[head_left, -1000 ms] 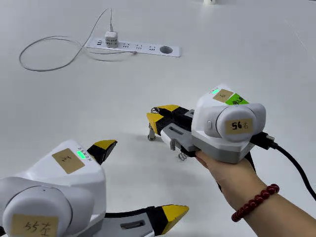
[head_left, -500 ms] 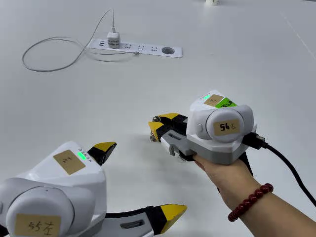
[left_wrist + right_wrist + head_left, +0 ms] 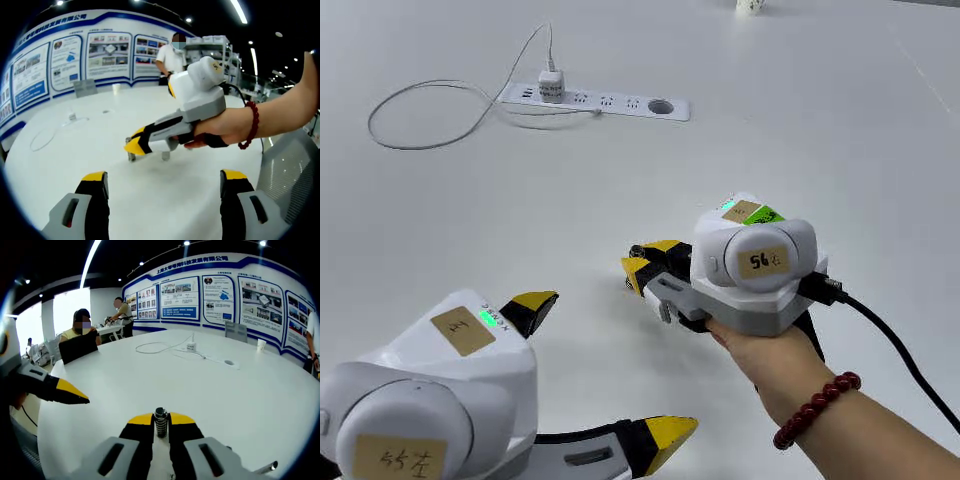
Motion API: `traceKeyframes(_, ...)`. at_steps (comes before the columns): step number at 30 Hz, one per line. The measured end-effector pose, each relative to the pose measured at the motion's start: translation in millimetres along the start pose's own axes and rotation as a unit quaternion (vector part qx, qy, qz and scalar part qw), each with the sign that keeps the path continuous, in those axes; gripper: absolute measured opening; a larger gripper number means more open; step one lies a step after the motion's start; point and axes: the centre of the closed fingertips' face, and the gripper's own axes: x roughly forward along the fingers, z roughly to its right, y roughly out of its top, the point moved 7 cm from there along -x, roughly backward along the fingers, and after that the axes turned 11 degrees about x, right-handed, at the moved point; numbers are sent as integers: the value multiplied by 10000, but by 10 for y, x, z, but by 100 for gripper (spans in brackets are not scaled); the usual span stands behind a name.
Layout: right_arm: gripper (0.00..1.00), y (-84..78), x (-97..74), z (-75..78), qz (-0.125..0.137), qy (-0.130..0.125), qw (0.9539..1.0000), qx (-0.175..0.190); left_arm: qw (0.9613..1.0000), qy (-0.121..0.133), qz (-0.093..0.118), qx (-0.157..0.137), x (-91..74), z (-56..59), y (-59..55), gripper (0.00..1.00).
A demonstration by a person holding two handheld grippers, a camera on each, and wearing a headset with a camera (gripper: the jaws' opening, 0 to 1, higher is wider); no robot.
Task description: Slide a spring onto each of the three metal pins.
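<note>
In the right gripper view my right gripper is shut on a small coiled spring, upright between the yellow-tipped jaws. The left gripper view has the right gripper angled down, its tips over a short metal pin standing on the white table. A second pin stands just behind it. From the head view the right gripper sits mid-table in a hand. My left gripper is at the lower left, open, with nothing between its jaws.
A white power strip with a plugged charger and a looping cable lies at the far side. A paper cup stands at the far edge. The right gripper's black cable trails right. People stand beyond the table.
The right gripper has tipped downward and dropped toward the table, covering the pin that stood under its tips. The left gripper has stayed put.
</note>
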Motion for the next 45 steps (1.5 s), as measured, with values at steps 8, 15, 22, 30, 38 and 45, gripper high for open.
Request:
traceKeyframes(8, 21, 88, -77, -33, 97, 90, 9999, 1, 10000, 38, -18, 21, -5, -4, 6, 94)
traceKeyframes(15, 27, 202, -206, -107, 182, 227, 9996, 28, 9999, 96, -2, 60, -18, -9, 33, 93)
traceKeyframes(22, 33, 266, -370, -99, 147, 242, 9996, -11, 9999, 144, -9, 47, -46, 1, 56, 90)
traceKeyframes(30, 35, 258, -603, 24, -29, 81, 10000, 26, 9998, 198, -17, 54, -66, -12, 73, 85)
traceKeyframes(38, 37, 223, -807, 105, 6, -49, 9999, 148, 9997, 105, -41, 223, -36, 13, 117, 78)
traceKeyframes(45, 39, 158, -1007, 197, 83, -118, 9995, 278, 9993, 19, -97, 351, 31, 17, 137, 70)
